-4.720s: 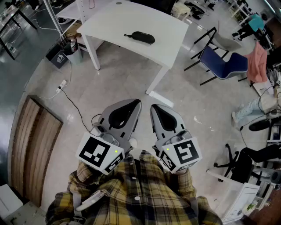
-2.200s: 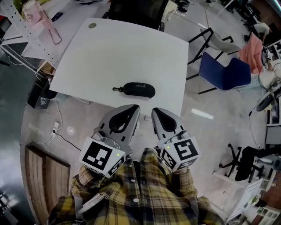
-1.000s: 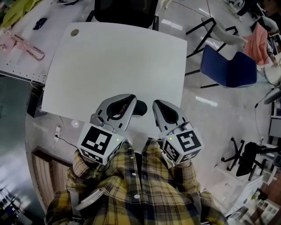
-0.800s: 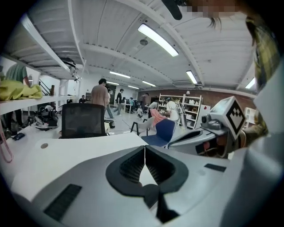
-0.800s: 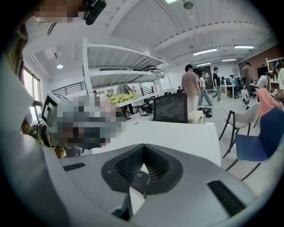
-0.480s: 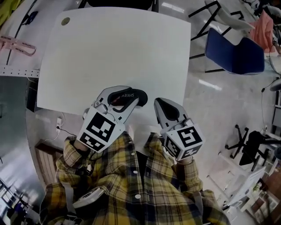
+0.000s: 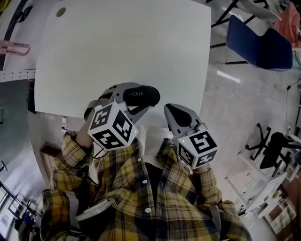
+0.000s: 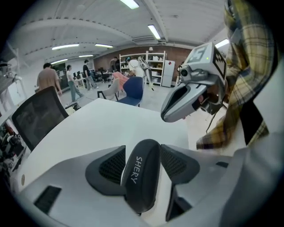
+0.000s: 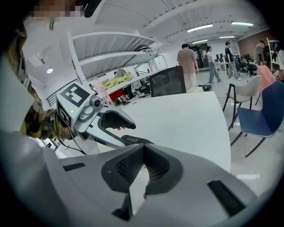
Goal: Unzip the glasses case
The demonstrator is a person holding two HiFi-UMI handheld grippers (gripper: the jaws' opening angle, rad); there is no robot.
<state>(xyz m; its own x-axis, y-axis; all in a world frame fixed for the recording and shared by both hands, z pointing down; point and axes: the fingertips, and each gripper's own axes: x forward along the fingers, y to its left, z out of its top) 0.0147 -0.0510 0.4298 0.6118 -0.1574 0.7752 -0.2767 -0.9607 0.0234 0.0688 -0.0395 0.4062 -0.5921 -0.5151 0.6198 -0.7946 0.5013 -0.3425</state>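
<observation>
2 grippers: left gripper (image 8: 143, 153) fingers, just opening, straddle the glasses case (image 8: 141, 177); right gripper (image 9: 143, 147) fingers closed, empty.

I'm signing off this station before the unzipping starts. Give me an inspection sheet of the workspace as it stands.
Surface: white table, with a round grommet near a far corner.
Job's things: black glasses case lying by the table's near edge; its zip cannot be made out.
Clutter: nothing seen on the table besides the case.
Grippers: left gripper has its jaws apart on either side of the case. They have just been opening and are not clamped on it. Right gripper is shut and empty, to the right of the case.
Cables: thin black lead under the left gripper.
Surroundings: blue chair, black office chair, people standing further off.
</observation>
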